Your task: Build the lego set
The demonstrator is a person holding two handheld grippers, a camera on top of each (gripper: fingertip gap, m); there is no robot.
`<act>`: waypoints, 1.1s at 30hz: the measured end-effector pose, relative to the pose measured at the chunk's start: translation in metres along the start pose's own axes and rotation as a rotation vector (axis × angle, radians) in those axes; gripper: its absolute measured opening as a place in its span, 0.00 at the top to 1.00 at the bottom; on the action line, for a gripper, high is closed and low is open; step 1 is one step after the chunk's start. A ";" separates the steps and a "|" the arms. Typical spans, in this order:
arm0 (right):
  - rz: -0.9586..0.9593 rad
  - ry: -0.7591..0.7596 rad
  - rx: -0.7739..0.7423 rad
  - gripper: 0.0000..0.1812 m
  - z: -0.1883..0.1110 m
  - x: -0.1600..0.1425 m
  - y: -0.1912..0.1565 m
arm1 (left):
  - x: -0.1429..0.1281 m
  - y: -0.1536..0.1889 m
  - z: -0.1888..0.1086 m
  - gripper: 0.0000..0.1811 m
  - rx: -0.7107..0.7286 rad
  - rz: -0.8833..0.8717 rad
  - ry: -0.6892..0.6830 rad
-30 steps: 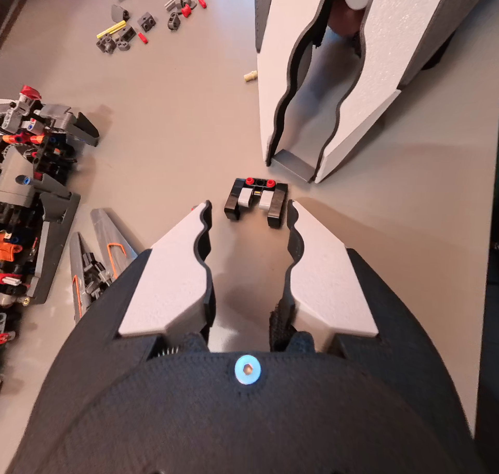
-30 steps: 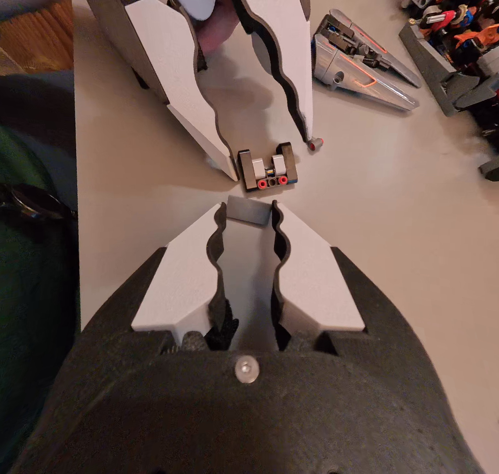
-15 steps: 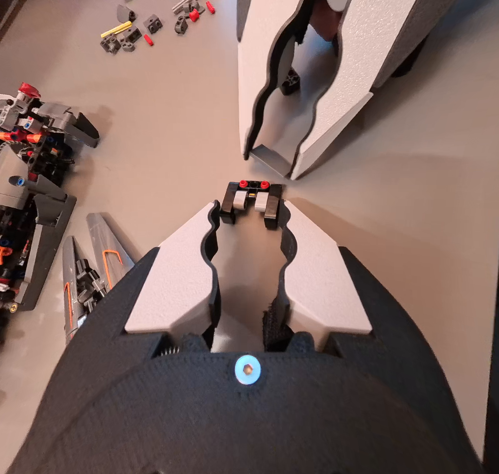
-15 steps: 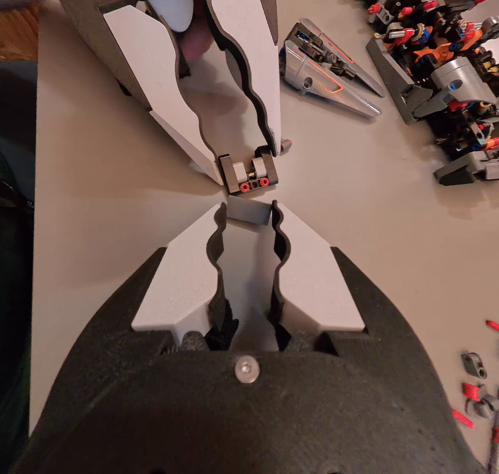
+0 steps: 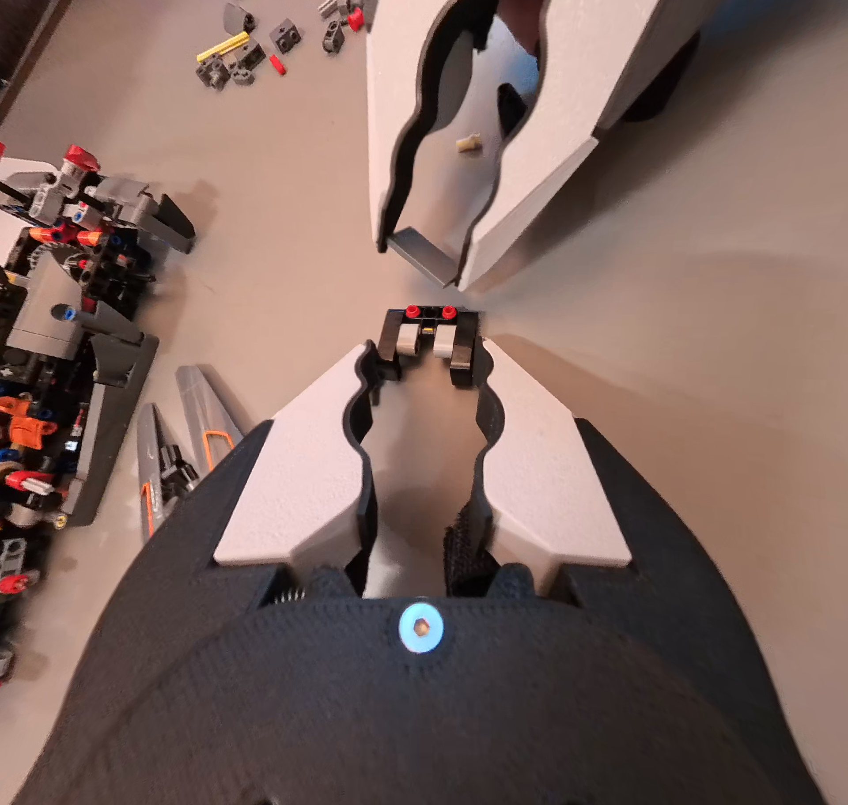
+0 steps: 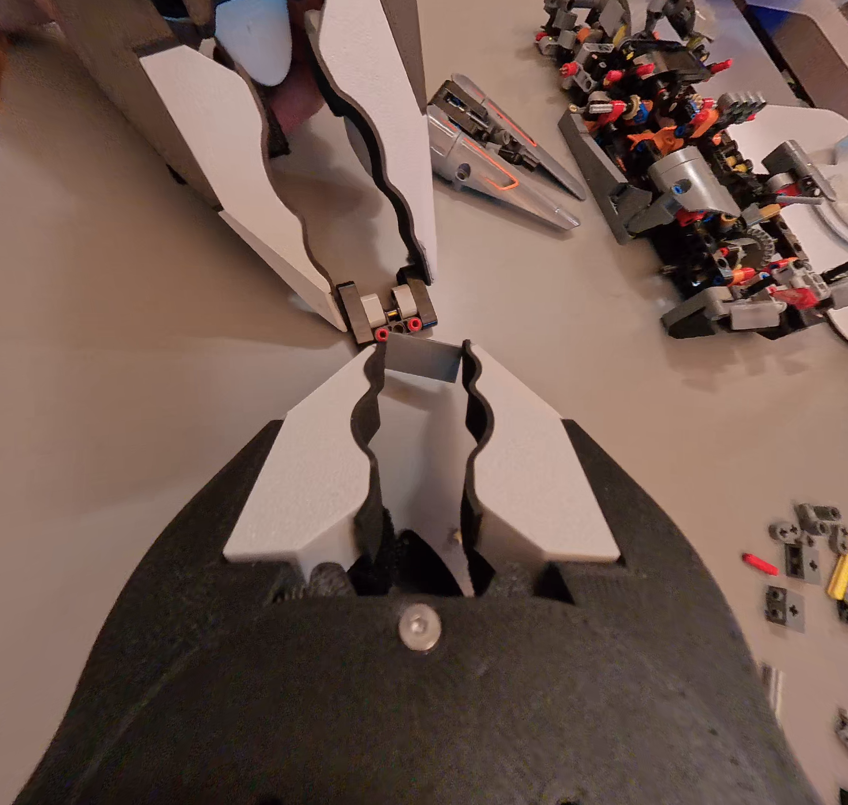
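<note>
A small black subassembly (image 5: 429, 338) with two grey pieces and two red pins lies on the table. My left gripper (image 5: 426, 356) has its fingertips pressed against both black side arms, shut on it. It also shows in the right wrist view (image 6: 387, 310), between the left gripper's (image 6: 385, 296) tips. My right gripper (image 6: 421, 351) is shut on a flat dark grey tile (image 6: 422, 361) held across its tips, just in front of the red-pin end of the subassembly. In the left wrist view the right gripper (image 5: 422, 264) and the tile (image 5: 420, 255) hang just beyond the subassembly.
A large partly built model (image 5: 69, 324) (image 6: 688, 186) lies to the side. A grey pointed panel with orange lines (image 5: 197, 420) (image 6: 500, 163) lies next to it. Loose small parts (image 5: 257, 39) (image 6: 807, 553) are scattered farther off. A tan pin (image 5: 468, 143) lies under the right gripper. Both grippers' tips are close together, under 4 cm apart.
My left gripper moved forward and closed its fingers onto the black subassembly. My right gripper, still holding the grey tile, came closer to the subassembly's red-pin end.
</note>
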State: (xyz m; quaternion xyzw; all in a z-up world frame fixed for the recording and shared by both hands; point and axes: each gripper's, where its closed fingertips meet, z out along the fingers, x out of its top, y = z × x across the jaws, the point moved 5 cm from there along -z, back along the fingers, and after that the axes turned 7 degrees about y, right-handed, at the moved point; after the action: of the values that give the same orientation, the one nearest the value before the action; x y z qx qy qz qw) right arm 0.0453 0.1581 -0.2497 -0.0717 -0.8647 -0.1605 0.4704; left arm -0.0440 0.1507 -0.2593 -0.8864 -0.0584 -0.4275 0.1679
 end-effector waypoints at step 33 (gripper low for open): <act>0.013 0.096 -0.139 0.82 -0.005 -0.011 0.065 | 0.022 -0.035 -0.004 0.77 0.137 0.003 0.234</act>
State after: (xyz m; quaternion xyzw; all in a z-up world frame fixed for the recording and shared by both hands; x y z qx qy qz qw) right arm 0.0729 0.2177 -0.2424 -0.1018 -0.8275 -0.2203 0.5062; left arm -0.0420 0.1813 -0.2314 -0.8172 -0.0662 -0.5226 0.2341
